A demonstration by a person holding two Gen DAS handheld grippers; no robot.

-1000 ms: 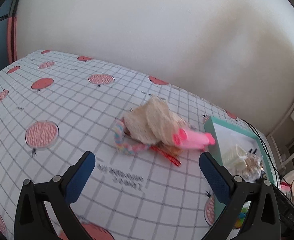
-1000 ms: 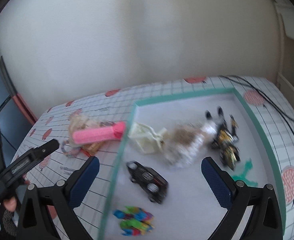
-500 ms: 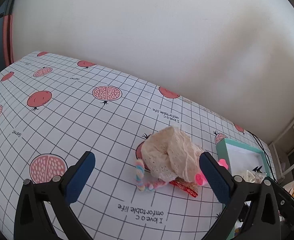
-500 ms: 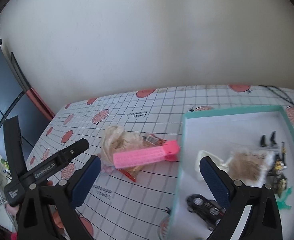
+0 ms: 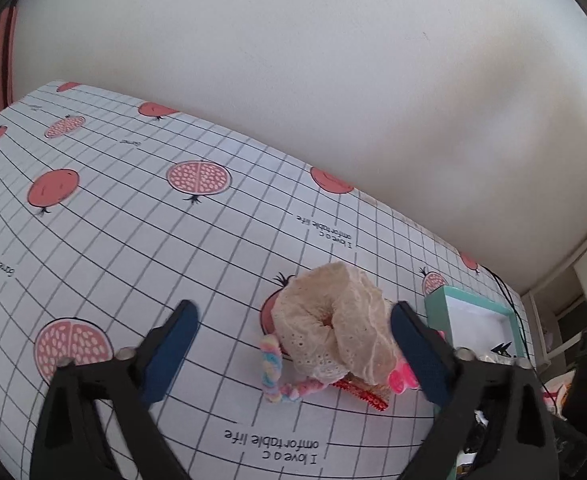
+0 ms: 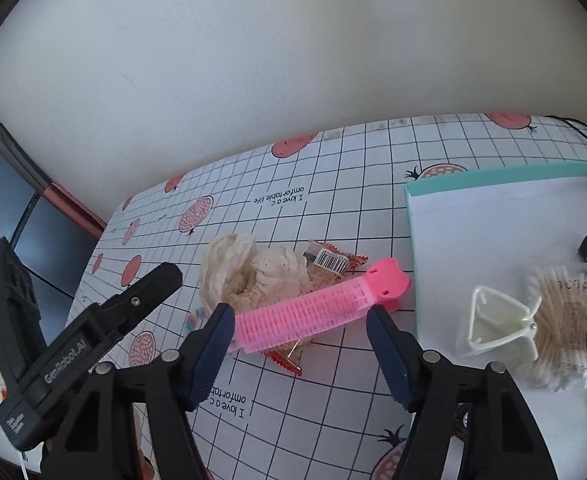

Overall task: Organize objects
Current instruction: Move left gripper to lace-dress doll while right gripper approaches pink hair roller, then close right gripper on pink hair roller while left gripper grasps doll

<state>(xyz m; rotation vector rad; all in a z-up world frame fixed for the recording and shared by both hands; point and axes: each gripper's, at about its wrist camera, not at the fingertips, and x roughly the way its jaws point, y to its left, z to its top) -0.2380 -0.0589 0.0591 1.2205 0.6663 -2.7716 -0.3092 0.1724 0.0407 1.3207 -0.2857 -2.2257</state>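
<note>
My right tongs [image 6: 299, 330] have just been closing, yet their pads stand apart on either side of the pink hair clip [image 6: 313, 310], not pressing it. The clip lies across a small pile on the tabletop [image 6: 333, 200], over a cream lace scrunchie [image 6: 253, 276] and a snack wrapper [image 6: 329, 262], just left of the teal tray [image 6: 493, 176]. My left tongs [image 5: 293, 326] have narrowed a little too but remain spread, the scrunchie [image 5: 333, 320] between them with nothing gripped, a pastel hair tie [image 5: 271, 368] near it.
</note>
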